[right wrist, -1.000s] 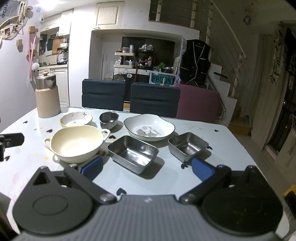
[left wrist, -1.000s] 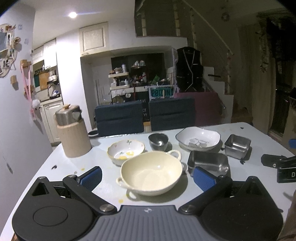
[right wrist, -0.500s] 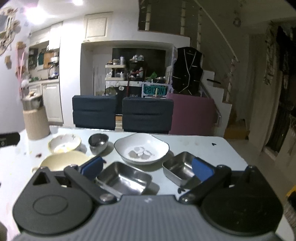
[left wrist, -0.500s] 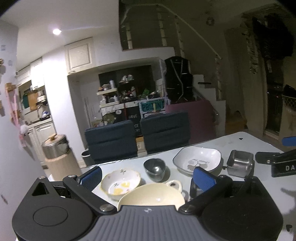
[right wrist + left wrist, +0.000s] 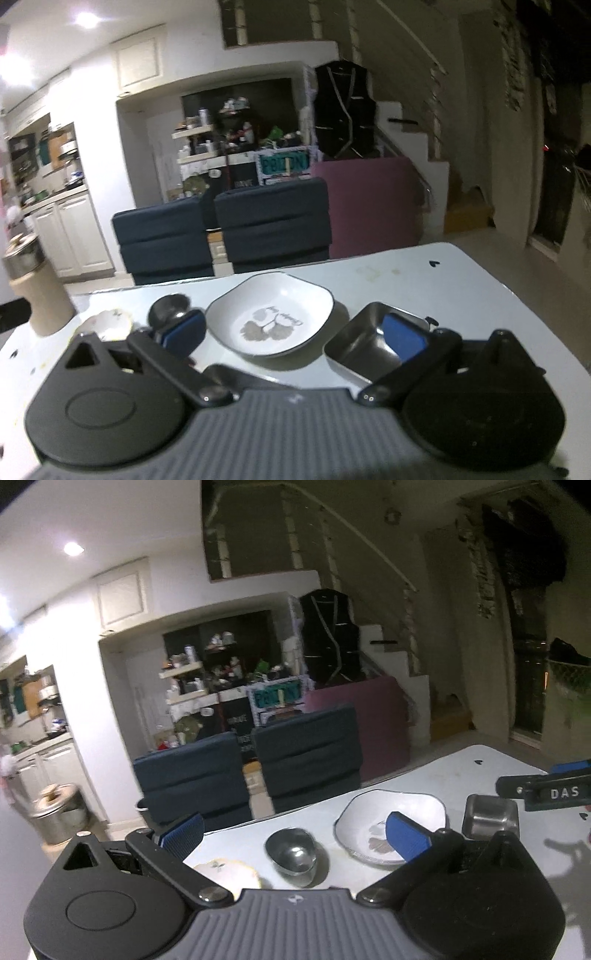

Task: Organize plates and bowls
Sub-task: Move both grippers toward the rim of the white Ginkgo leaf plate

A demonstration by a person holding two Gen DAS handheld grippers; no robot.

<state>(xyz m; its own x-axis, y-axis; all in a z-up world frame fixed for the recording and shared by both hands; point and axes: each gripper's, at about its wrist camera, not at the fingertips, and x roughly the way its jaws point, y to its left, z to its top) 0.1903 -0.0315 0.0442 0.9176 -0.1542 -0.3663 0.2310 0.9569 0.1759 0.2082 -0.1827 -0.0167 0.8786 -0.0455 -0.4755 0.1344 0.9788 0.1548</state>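
Observation:
On the white table point(image 5: 406, 273) stand a white squarish dish with a grey leaf print point(image 5: 271, 317) point(image 5: 365, 816), a small steel round bowl point(image 5: 291, 853) point(image 5: 168, 308), a small flowered bowl point(image 5: 227, 873) point(image 5: 109, 323), a small steel square tray point(image 5: 364, 341) point(image 5: 489, 816) and part of a larger steel tray point(image 5: 236, 374). My left gripper point(image 5: 295, 829) is open and empty above the steel bowl. My right gripper point(image 5: 293, 332) is open and empty above the white dish. The right gripper also shows in the left wrist view point(image 5: 543, 788). The big cream bowl is hidden.
A beige canister with a steel lid point(image 5: 35, 291) stands at the table's far left. Two dark blue chairs point(image 5: 221, 232) stand behind the far edge. The table's right edge point(image 5: 535, 321) drops to the floor.
Both cameras have tilted up and moved forward. The cream bowl and most of the larger steel tray have slipped out of view below the grippers. Both grippers stay open.

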